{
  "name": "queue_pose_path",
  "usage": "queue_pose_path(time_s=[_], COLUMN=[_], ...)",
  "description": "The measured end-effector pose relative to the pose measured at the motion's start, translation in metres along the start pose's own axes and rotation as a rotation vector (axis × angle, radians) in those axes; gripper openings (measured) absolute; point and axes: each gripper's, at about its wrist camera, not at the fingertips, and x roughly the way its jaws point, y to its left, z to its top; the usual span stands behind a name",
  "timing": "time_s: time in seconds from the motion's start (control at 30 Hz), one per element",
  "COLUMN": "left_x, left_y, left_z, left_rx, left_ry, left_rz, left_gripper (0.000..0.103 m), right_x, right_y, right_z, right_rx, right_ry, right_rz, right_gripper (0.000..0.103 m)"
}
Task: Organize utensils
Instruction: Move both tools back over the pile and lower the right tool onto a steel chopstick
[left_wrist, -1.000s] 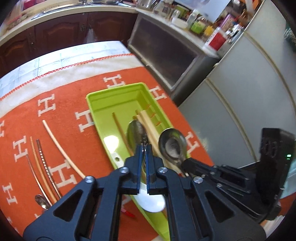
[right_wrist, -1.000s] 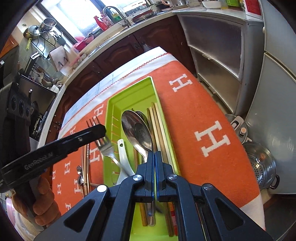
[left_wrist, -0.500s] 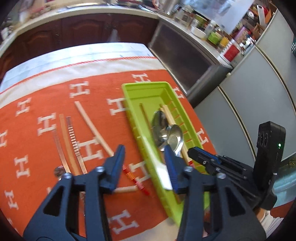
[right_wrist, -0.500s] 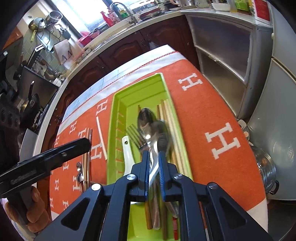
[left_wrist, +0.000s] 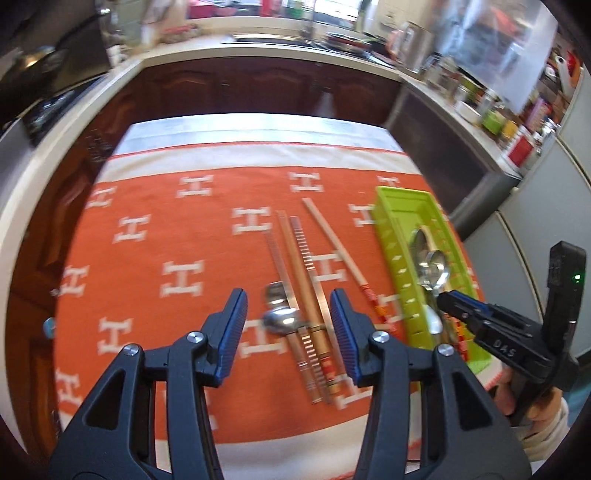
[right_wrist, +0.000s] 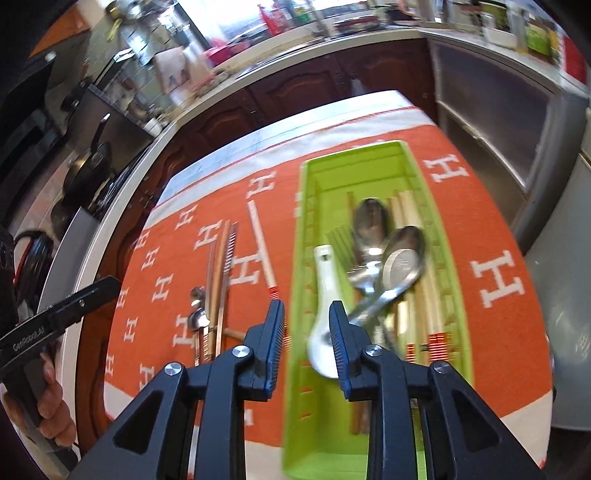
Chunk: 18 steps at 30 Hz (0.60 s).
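A lime green tray (right_wrist: 454, 280) lies on the orange cloth and holds metal spoons (right_wrist: 402, 258), a fork, a white ceramic spoon (right_wrist: 325, 295) and chopsticks. It also shows in the left wrist view (left_wrist: 391, 236). Loose on the cloth lie several chopsticks (left_wrist: 299, 273), a pale chopstick (left_wrist: 332, 243) and a small metal spoon (left_wrist: 284, 319). My left gripper (left_wrist: 288, 328) is open and empty, above the small spoon and the chopstick ends. My right gripper (right_wrist: 306, 339) is open and empty, over the tray's left wall near the white spoon.
The orange cloth (left_wrist: 166, 258) with white H marks covers the table, with a white band at its near edge. Dark wood cabinets (left_wrist: 258, 88) and a counter stand beyond. A grey cabinet (right_wrist: 491, 122) stands to the right of the table.
Both grippers opened. The left let go of a utensil at the tray and swung left over the loose chopsticks. The right released its spoon into the tray and drew back.
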Motion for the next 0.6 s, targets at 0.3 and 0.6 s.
queue_pose_path(time_s=[0.3,0.6], left_x=[0.015,0.046], left_y=[0.034,0.032], left_z=[-0.030,-0.036], left_rx=[-0.066,-0.054], left_ry=[0.055,0.088], left_rz=[0.022,0.009], left_gripper=[0.043,0.043], right_x=[0.023,0.078], right_y=[0.063,0.088], right_z=[-0.003,0.013], right_rx=[-0.118,-0.132], right_ry=[0.072,0.155], right_rz=[0.064,0.076], right_gripper=[0.026,0.026])
